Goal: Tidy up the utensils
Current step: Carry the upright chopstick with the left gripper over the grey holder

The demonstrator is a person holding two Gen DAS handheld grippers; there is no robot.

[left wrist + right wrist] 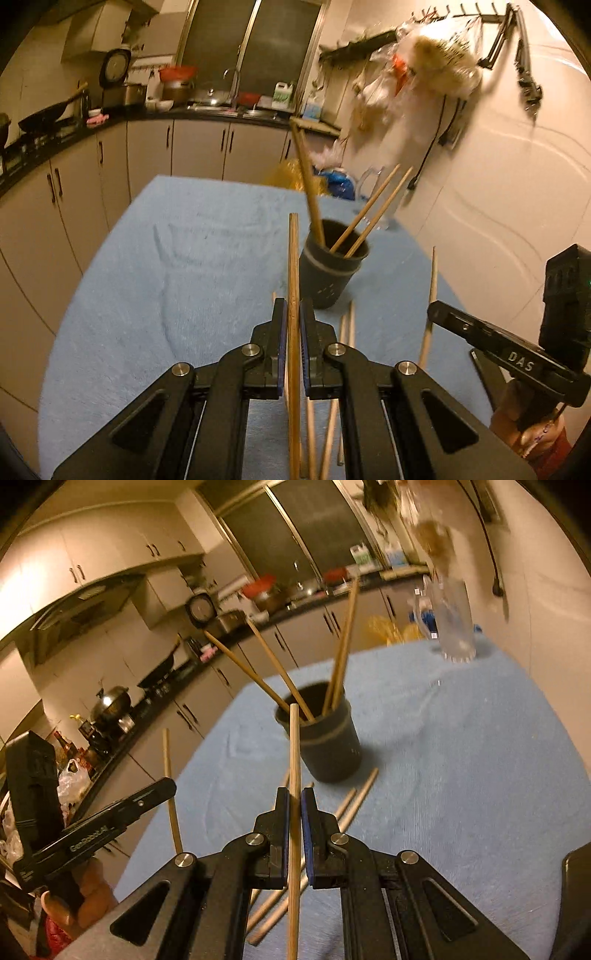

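A dark cup (330,271) stands on the blue cloth and holds three wooden chopsticks; it also shows in the right wrist view (325,738). My left gripper (293,312) is shut on a darker wooden chopstick (293,266) held upright, just left of the cup. My right gripper (294,801) is shut on a pale chopstick (294,753), in front of the cup. Several loose chopsticks (351,805) lie on the cloth before the cup, also in the left wrist view (349,325). The right gripper's body shows in the left wrist view (509,354), the left gripper's in the right wrist view (99,834).
The table is covered by a blue cloth (166,277). A clear glass pitcher (452,624) stands at the far right corner by the wall. Bags (295,177) lie beyond the table's far edge. Kitchen cabinets and counter (110,147) run along the left and back.
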